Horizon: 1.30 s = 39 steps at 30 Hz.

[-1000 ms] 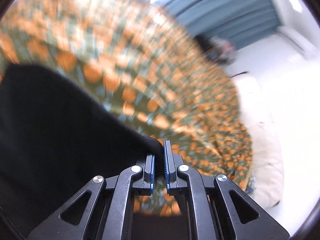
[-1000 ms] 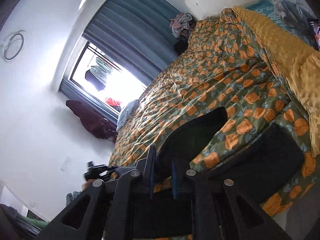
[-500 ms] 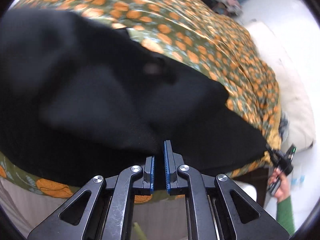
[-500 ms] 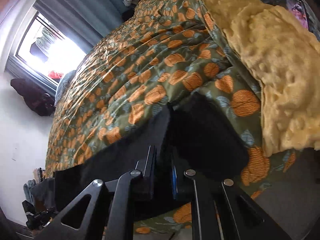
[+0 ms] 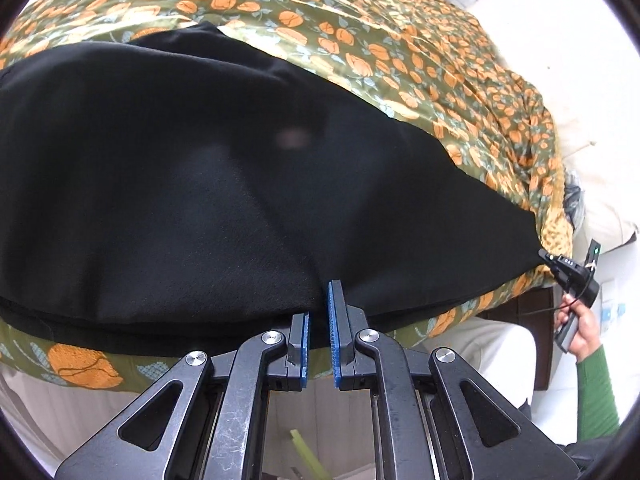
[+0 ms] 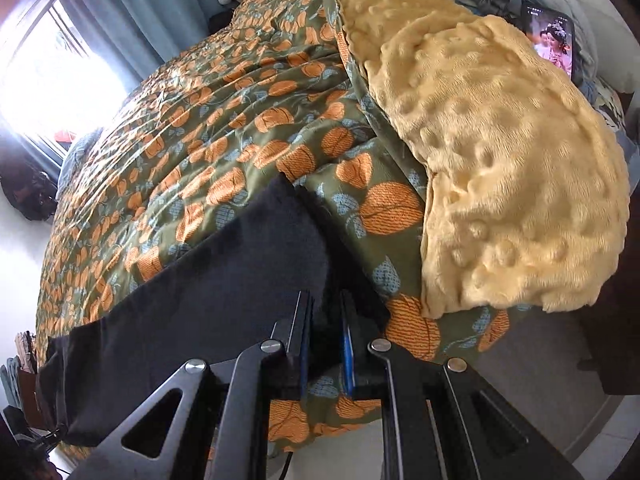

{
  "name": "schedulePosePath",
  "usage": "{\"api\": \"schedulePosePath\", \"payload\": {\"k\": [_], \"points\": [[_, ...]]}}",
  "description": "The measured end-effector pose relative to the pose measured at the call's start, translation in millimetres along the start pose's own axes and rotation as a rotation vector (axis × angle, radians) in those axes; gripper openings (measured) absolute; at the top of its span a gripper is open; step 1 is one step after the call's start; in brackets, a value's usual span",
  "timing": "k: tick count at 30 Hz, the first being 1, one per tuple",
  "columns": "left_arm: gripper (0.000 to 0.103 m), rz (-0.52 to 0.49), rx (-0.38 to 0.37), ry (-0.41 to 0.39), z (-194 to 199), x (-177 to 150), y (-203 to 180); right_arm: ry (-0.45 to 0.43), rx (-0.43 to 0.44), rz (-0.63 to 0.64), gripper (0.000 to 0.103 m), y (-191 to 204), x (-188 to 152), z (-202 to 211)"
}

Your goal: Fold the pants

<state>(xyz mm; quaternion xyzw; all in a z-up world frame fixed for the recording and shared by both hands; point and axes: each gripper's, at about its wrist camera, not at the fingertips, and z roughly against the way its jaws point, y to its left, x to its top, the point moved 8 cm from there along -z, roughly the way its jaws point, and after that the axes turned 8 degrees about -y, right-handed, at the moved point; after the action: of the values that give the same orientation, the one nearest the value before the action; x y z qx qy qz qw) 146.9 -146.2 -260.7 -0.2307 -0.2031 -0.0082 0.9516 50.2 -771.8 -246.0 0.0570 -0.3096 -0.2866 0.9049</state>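
Observation:
Black pants (image 5: 208, 184) lie spread along the near edge of a bed with an olive, orange-flowered cover (image 5: 360, 48). My left gripper (image 5: 318, 304) is shut on the pants' near edge, the fabric pinched between its blue pads. In the right wrist view the pants (image 6: 208, 288) stretch away to the left, and my right gripper (image 6: 326, 312) is shut on their other end at the bed's edge. That right gripper also shows in the left wrist view (image 5: 560, 266) at the far right, holding the pants' corner.
A yellow bumpy blanket (image 6: 500, 168) lies on the bed right of the pants. A phone (image 6: 554, 42) with a lit screen rests beyond it. A window and blue curtains (image 6: 132, 12) are at the far side. A white pillow (image 5: 600, 216) sits at the bed's right.
Both grippers have come down and back toward the bed's near edge with the pants. The pants, lifted before, now lie spread flat on the cover.

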Motion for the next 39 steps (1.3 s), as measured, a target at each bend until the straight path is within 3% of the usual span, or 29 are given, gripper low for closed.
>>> {"api": "schedulePosePath", "payload": {"k": [14, 17, 19, 21, 23, 24, 26, 28, 31, 34, 36, 39], "points": [[0.005, -0.050, 0.045, 0.070, -7.5, -21.7, 4.1, 0.004, -0.027, -0.007, 0.013, 1.2, -1.8, -5.6], [0.014, -0.045, 0.072, 0.127, -11.8, -27.7, 9.5, 0.004, -0.037, 0.002, 0.014, 3.1, -2.9, -6.5], [0.033, -0.054, 0.093, 0.177, -8.6, -34.5, 16.2, -0.005, -0.046, 0.007, 0.015, 4.8, -3.2, -3.7], [0.046, -0.087, 0.112, 0.181, 11.1, -38.0, 25.8, -0.013, -0.064, 0.019, 0.026, 7.6, -4.1, 2.7], [0.051, -0.114, 0.111, 0.147, 36.6, -34.7, 31.0, -0.048, -0.114, 0.051, 0.076, 9.1, -3.1, 17.2], [0.052, -0.127, 0.115, 0.117, 48.5, -29.7, 32.9, -0.100, -0.157, 0.072, 0.082, 10.9, -0.6, 31.1], [0.062, -0.168, 0.133, 0.012, 75.4, -9.1, 32.4, -0.174, -0.203, 0.104, 0.083, 16.8, 3.4, 52.4], [0.081, -0.196, 0.159, -0.109, 91.3, 19.1, 29.7, -0.255, -0.228, 0.135, 0.084, 36.2, 5.7, 75.3], [0.085, -0.220, 0.181, -0.223, 81.5, 57.5, 26.7, -0.317, -0.163, 0.158, 0.090, 84.2, -3.1, 89.1], [0.085, -0.267, 0.256, -0.245, 47.2, 71.0, 31.5, -0.293, -0.016, 0.166, 0.091, 149.3, -31.2, 75.7], [0.084, -0.311, 0.298, -0.194, 22.4, 59.7, 38.2, -0.245, 0.073, 0.194, 0.091, 189.5, -56.2, 58.3], [0.079, -0.339, 0.371, -0.047, -5.5, 23.1, 65.1, -0.181, 0.137, 0.281, 0.091, 239.3, -97.3, 28.2]]}}
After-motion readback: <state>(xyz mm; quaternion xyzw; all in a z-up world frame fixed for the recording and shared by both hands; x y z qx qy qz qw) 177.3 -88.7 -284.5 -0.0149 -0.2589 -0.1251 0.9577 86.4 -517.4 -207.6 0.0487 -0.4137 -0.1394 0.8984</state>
